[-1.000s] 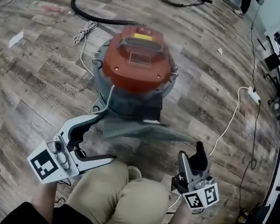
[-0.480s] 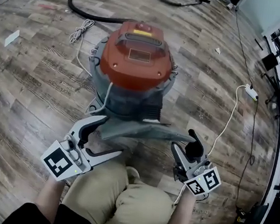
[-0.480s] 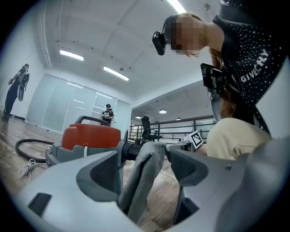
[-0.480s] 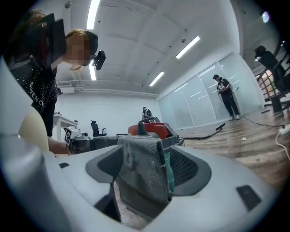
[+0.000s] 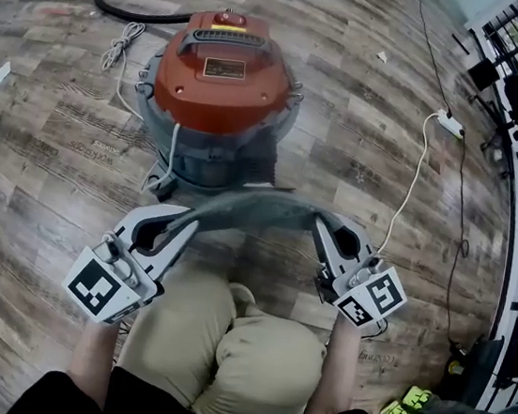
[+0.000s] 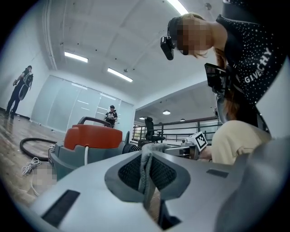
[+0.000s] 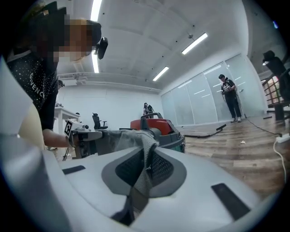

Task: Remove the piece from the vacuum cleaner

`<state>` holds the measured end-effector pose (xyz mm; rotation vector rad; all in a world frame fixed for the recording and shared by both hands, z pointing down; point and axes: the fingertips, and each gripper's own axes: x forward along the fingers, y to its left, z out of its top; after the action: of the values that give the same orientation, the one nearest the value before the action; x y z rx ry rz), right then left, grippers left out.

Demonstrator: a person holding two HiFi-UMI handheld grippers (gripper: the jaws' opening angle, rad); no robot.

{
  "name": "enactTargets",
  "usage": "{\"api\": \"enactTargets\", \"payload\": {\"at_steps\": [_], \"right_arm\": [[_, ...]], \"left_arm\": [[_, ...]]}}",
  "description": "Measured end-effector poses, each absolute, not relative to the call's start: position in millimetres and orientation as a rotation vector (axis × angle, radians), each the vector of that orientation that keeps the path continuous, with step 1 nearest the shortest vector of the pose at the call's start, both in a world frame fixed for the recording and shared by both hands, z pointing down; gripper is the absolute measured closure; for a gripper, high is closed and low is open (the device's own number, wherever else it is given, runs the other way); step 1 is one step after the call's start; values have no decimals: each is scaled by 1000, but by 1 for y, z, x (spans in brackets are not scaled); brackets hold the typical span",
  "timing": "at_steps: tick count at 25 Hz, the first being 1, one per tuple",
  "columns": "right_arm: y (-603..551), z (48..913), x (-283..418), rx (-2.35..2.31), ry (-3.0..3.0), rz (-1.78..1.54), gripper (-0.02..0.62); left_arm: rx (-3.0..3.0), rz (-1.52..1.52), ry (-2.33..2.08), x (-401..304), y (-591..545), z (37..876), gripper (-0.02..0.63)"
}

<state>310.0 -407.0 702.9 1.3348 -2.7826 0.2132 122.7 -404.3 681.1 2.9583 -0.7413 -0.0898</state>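
Grey fabric piece [image 5: 249, 208] is held just in front of the red-topped vacuum cleaner [image 5: 222, 73], apart from it.
The piece is stretched in an arc between both grippers. One end is pinched by the left gripper [image 5: 179, 224], whose jaws are closing on it. The other end is clamped between the pressed-together jaws of the right gripper [image 5: 324, 227]. A wood-plank floor [image 5: 39, 153] is seen beneath.

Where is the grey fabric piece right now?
In the head view, the grey fabric piece spans between the left tongs and right tongs, both closing on its ends, between the vacuum cleaner and the person's knees.
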Motion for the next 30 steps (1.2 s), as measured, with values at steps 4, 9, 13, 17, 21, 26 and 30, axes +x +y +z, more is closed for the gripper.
{"api": "enactTargets", "payload": {"at_steps": [4,9,13,17,21,26,30], "right_arm": [[-395,702,308,1301,-2792,209,572],[-379,700,302,1280,-2816,236,572],[-371,701,305,1348,-2847,278,572],[-349,708,311,1340,-2821,296,572],[-347,709,310,1362,-2791,269,572],[-361,706,309,1446,-2770,289,568],[-366,703,305,1514,-2812,323,435]], "left_arm": [[2964,-65,-698,127,-396,675,580],[2970,-43,-677,128,-391,677,581],[2960,-111,-665,121,-386,676,583],[2960,-67,-612,116,-372,687,583],[2934,-121,-654,116,-378,690,583],[2872,-69,-754,119,-393,694,569],[2829,-137,-814,109,-398,690,447]]}}
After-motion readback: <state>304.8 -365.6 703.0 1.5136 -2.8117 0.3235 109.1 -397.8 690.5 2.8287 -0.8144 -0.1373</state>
